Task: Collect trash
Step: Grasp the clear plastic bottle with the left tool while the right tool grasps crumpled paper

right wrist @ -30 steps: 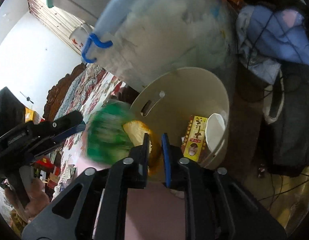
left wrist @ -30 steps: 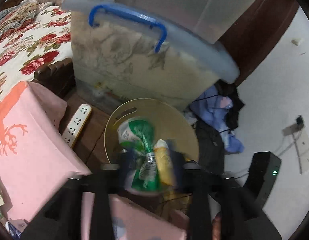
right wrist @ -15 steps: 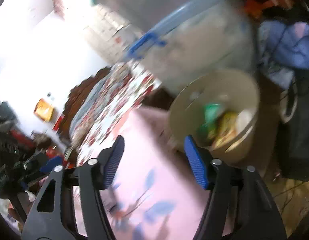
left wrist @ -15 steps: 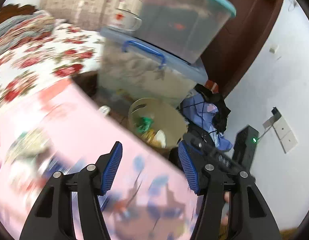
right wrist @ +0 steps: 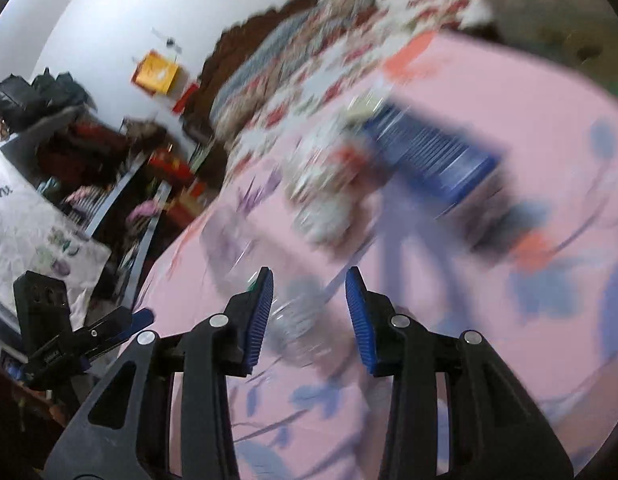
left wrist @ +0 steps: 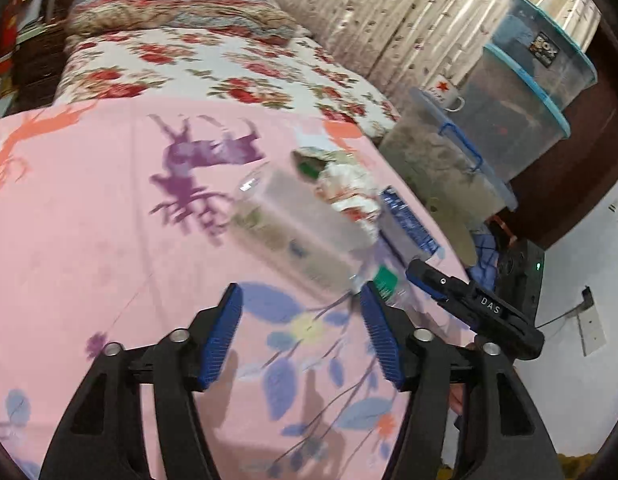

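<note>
Left tool (left wrist: 299,328): jaws wide apart, nothing between them, hovering over the pink worktop cloth (left wrist: 89,240). Right tool (right wrist: 309,304): also spread and carrying nothing. In the left view its black body pokes in at the right edge, just beside the left one.

Nearest trash: a clear plastic bottle (left wrist: 305,228) with a green label, lying on its side on the cloth. Its long axis runs from near the left tool's right finger up and away to the left, so the nearest end sits almost at that fingertip. In the right view a clear, glinting blur (right wrist: 301,312) sits between the right tool's fingers; probably the same bottle, though motion smear makes that uncertain.

Just behind the bottle: a crumpled white wrapper with red print (left wrist: 349,192), touching or nearly touching it. Beside that, toward the right edge of the cloth, a blue carton (left wrist: 409,224).

Both tools are close. The right looks better lined up, its fingers straddling the bottle across its width; the left meets it end-on and would need to turn.

Beyond the worktop edge: stacked storage tubs (left wrist: 529,92), then the flowered bed (left wrist: 213,64).
</note>
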`<control>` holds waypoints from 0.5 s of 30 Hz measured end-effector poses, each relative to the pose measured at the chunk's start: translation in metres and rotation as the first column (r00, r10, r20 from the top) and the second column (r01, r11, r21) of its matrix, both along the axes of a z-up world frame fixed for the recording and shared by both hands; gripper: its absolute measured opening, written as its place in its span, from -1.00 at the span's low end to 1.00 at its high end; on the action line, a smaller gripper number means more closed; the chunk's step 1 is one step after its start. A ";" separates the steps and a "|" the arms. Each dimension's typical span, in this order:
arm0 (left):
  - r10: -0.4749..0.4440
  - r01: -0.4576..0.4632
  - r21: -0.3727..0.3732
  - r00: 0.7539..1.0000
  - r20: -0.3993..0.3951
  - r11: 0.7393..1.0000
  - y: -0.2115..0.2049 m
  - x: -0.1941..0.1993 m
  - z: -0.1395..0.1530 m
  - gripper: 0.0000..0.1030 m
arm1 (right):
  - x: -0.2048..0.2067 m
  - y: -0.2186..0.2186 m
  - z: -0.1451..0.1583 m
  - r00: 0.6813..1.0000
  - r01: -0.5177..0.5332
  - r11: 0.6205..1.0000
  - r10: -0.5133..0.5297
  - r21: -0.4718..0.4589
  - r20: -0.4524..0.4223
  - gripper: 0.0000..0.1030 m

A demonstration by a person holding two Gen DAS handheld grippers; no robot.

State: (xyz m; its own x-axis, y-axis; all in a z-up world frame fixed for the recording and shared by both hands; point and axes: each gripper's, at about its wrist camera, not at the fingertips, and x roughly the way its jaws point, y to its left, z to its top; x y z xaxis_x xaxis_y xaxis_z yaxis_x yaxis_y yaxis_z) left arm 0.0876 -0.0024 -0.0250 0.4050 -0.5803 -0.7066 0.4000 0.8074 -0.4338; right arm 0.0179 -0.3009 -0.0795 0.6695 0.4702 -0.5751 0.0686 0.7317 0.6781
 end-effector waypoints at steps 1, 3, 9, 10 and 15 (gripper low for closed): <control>0.010 -0.010 0.011 1.000 0.004 1.000 0.003 -0.002 -0.001 0.28 | 0.000 0.015 -0.001 1.000 -0.027 1.000 0.027 -0.005 -0.011 -0.21; 0.020 -0.020 0.038 1.000 0.010 0.999 0.005 -0.003 -0.005 0.31 | -0.005 0.047 0.004 0.991 -0.135 0.991 0.135 0.014 0.009 -0.21; 0.033 -0.034 0.067 0.999 0.004 0.997 -0.009 0.004 -0.012 0.41 | -0.022 0.079 0.011 0.980 -0.187 0.981 0.189 -0.043 0.057 -0.21; 0.029 -0.030 0.075 1.000 0.004 0.997 -0.013 0.005 -0.013 0.41 | -0.024 0.073 0.009 0.986 -0.158 0.986 0.160 -0.051 0.049 -0.21; -0.031 0.026 0.140 0.999 0.029 0.990 -0.058 0.010 -0.016 0.64 | -0.034 0.031 0.004 0.999 -0.009 0.998 0.011 -0.066 0.031 -0.18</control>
State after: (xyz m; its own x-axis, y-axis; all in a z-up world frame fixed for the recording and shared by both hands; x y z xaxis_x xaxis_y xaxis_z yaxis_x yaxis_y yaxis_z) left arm 0.0977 -0.0602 -0.0414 0.4125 -0.4884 -0.7689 0.4353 0.8472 -0.3046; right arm -0.0162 -0.2695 -0.0757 0.6828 0.4388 -0.5841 0.0407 0.7755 0.6301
